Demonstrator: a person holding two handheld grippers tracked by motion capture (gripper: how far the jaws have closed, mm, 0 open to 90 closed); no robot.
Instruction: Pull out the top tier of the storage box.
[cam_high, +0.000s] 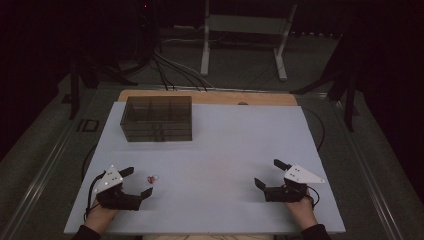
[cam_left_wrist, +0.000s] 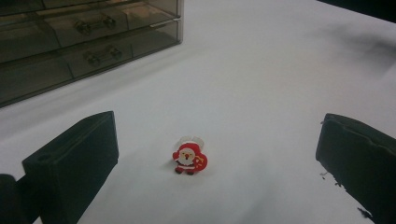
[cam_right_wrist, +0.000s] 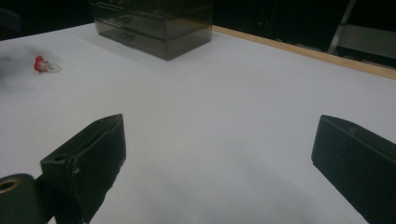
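Left tool (cam_high: 135, 181): you had it spread wide, Santa ring (cam_left_wrist: 189, 159) just ahead of it on the bench (cam_high: 225, 150).
Right tool (cam_high: 267, 172): spread too, nothing pinched.

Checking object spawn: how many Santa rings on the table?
1. The Santa ring lies on the white table, just ahead of the open left tool. Drawer contents can't be seen.

Santa ring (cam_high: 152, 178): on table (cam_high: 225, 145), near-left | drawer box (cam_high: 156, 118): far-left, behind ring | left gripper (cam_high: 134, 181): beside ring | right gripper (cam_high: 267, 172): near-right
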